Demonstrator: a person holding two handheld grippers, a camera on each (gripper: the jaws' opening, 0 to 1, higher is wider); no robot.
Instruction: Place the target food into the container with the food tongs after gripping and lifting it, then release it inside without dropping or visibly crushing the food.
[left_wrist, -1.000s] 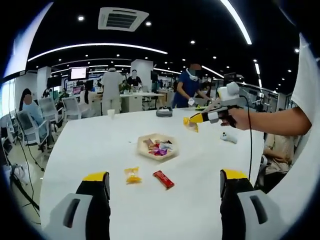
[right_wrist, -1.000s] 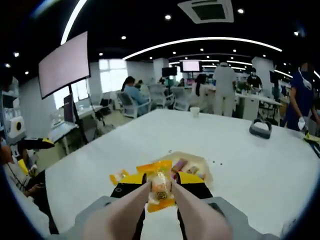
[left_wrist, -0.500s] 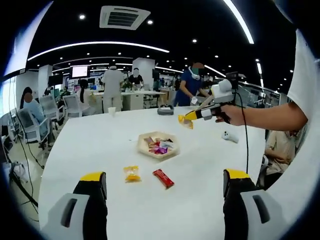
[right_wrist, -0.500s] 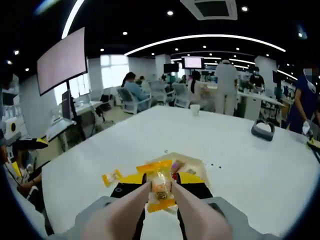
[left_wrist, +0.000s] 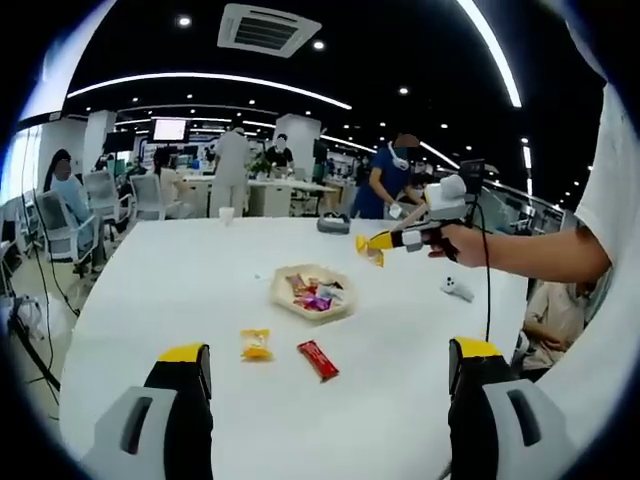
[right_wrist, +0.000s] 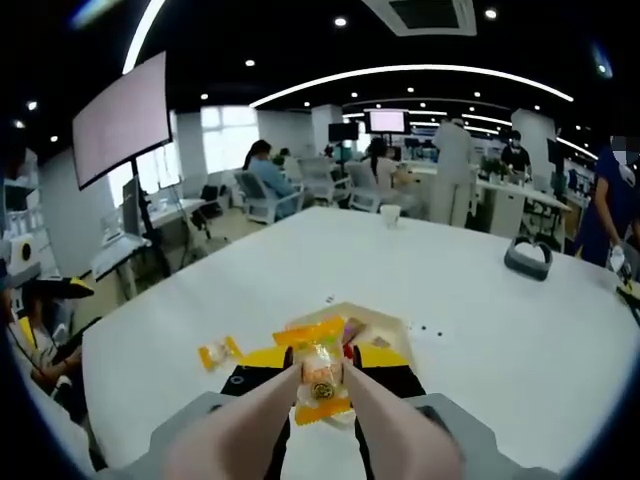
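Orange-wrapped snack (right_wrist: 321, 376), low at frame centre, is clenched in the right claw (right_wrist: 321, 385), now closer over the tray (right_wrist: 385, 325) on the white surface (right_wrist: 480, 330); left claw (left_wrist: 325, 375) gapes, released.

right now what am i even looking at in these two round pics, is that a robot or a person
It is a person holding a two-jaw gripper in each hand; each gripper carries a fisheye camera looking along its jaws. In the left gripper view, the left gripper is open over a white table, and the right gripper comes in from the right, held in a hand. The right gripper view looks along tongs pinching a yellow wrapped snack above a tray of sweets. Another yellow snack and a red bar lie on the table.
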